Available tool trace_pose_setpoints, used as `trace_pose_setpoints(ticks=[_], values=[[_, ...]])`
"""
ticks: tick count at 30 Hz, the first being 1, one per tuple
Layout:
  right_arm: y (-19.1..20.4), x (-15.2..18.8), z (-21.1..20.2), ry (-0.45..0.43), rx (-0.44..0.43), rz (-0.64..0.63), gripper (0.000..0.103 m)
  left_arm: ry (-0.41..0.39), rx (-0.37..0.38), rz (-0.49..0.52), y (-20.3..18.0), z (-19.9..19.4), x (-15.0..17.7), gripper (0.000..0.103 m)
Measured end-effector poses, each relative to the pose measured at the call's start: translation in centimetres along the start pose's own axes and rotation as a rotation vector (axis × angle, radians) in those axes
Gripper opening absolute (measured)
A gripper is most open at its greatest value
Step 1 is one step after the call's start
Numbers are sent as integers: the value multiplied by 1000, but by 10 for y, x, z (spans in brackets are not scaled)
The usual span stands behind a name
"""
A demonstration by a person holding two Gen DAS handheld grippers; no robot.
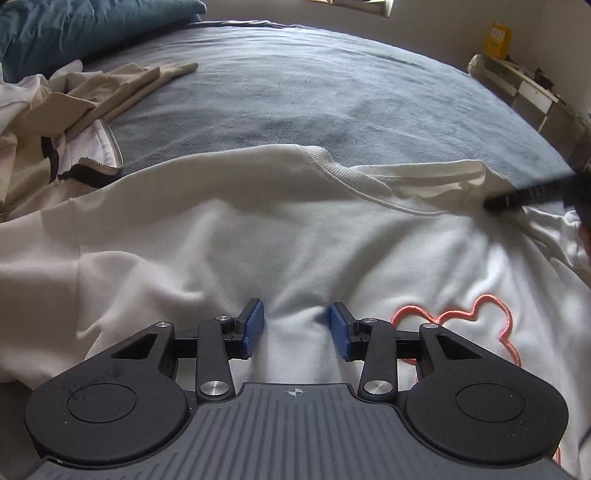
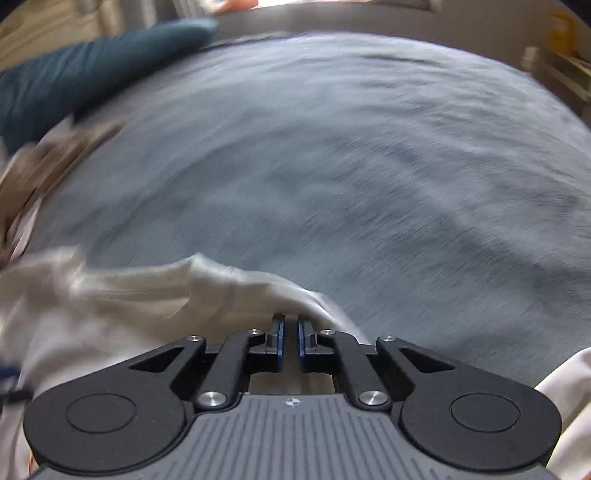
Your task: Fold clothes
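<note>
A white sweatshirt (image 1: 221,229) with a ribbed collar (image 1: 340,171) and a pink outline motif (image 1: 480,306) lies spread on a grey-blue bed cover (image 1: 295,92). My left gripper (image 1: 297,314) sits low on its chest. A raised bunch of fabric fills the gap between the blue pads (image 1: 255,328), and creases fan out from it. In the left wrist view, my right gripper (image 1: 496,203) comes in from the right and pinches the shoulder area beside the collar. The right wrist view is motion-blurred. There the right gripper (image 2: 290,325) is nearly closed on the sweatshirt's (image 2: 129,295) edge.
A beige and white jacket (image 1: 74,110) lies crumpled at the left, beside a teal pillow (image 1: 74,29). White shelving (image 1: 532,88) with a yellow box (image 1: 498,40) stands against the wall past the bed's right edge. Bare bed cover (image 2: 332,166) stretches beyond the sweatshirt.
</note>
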State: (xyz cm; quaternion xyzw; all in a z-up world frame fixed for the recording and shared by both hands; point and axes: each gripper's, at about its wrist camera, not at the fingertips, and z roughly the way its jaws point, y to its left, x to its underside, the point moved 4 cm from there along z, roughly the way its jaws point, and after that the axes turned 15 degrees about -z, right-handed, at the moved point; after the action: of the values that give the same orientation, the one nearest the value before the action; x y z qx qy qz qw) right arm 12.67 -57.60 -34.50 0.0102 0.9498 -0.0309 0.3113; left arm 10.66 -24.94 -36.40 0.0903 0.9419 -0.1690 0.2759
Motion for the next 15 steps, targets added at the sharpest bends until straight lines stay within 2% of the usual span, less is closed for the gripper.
trace_pose_setpoints(ticks=[2, 4, 6, 8, 9, 13, 14, 15], values=[[7, -5, -18, -28, -30, -19, 14, -8, 11, 20, -4, -5, -5, 40], [23, -8, -37, -44, -102, -74, 14, -22, 39, 26, -9, -8, -13, 40], [53, -4, -43, -7, -207, -179, 14, -34, 56, 32, -15, -5, -25, 40], [80, 1, -30, 39, -236, -281, 14, -46, 67, 38, -22, 5, -39, 40], [87, 0, -22, 52, -234, -304, 14, -52, 72, 44, -25, 11, -46, 40], [79, -16, 26, 33, -120, -199, 10, -22, 25, 71, -28, 51, -58, 41], [73, -24, 25, 18, -101, -134, 12, -25, 28, 68, -27, 52, -59, 42], [71, -31, 19, -17, -121, -93, 17, -31, 35, 65, -27, 51, -60, 43]])
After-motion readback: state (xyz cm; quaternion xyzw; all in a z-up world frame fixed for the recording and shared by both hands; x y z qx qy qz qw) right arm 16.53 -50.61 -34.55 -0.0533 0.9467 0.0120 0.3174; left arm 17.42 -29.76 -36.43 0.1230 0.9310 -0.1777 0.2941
